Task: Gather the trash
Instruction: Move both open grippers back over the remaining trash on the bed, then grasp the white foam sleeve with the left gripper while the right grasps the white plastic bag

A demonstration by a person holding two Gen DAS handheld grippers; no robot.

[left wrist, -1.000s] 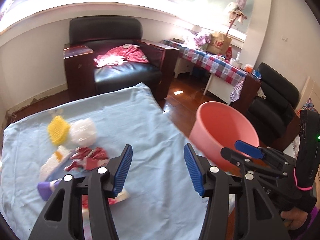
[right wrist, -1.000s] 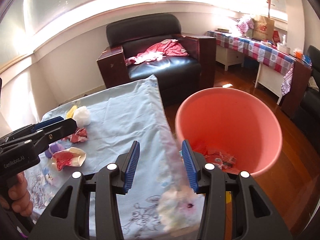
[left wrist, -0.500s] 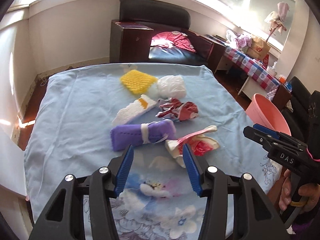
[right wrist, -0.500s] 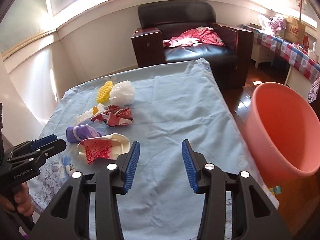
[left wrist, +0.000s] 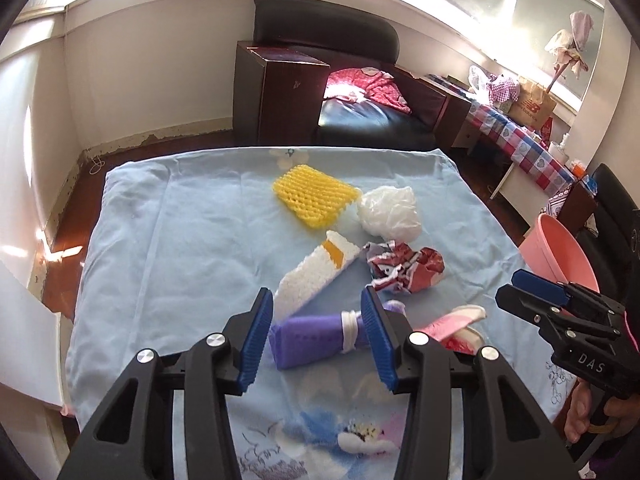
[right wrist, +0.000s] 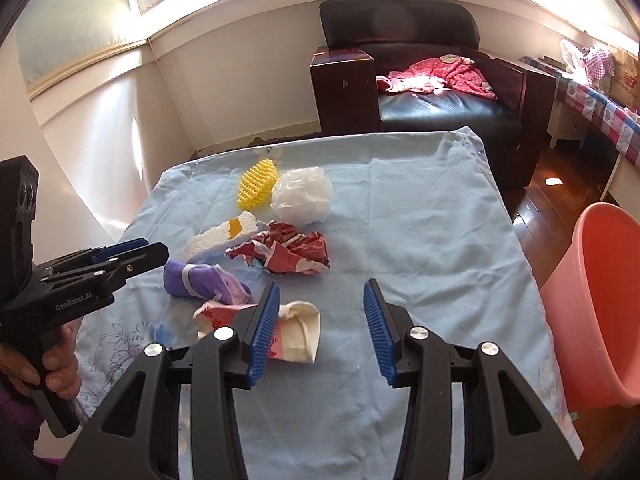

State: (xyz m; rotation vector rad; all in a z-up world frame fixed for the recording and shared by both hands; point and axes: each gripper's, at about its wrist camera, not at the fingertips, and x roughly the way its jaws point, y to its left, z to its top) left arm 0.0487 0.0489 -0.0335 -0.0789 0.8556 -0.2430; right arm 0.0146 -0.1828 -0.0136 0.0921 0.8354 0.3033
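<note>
Trash lies on a blue cloth-covered table [left wrist: 192, 240]: a yellow foam net [left wrist: 314, 196], a white plastic bag ball [left wrist: 390, 210], a white foam net [left wrist: 316, 276], a red crumpled wrapper [left wrist: 408, 268], a purple foam roll [left wrist: 312, 338] and a red-and-cream wrapper [right wrist: 296, 330]. My left gripper [left wrist: 316, 340] is open, its fingers straddling the purple roll. My right gripper [right wrist: 322, 328] is open, just above the red-and-cream wrapper, which lies by its left finger. A pink bucket [right wrist: 600, 312] stands off the table's right side.
A black leather armchair [right wrist: 432, 92] with a red garment stands beyond the table's far edge. A checked-cloth side table [left wrist: 524, 148] with bags is at the right. Wooden floor surrounds the table; a wall runs along the left.
Both grippers have swung from the pink bucket back over the trash pile. The left one has come down around the purple roll; the right one has neared the red-and-cream wrapper.
</note>
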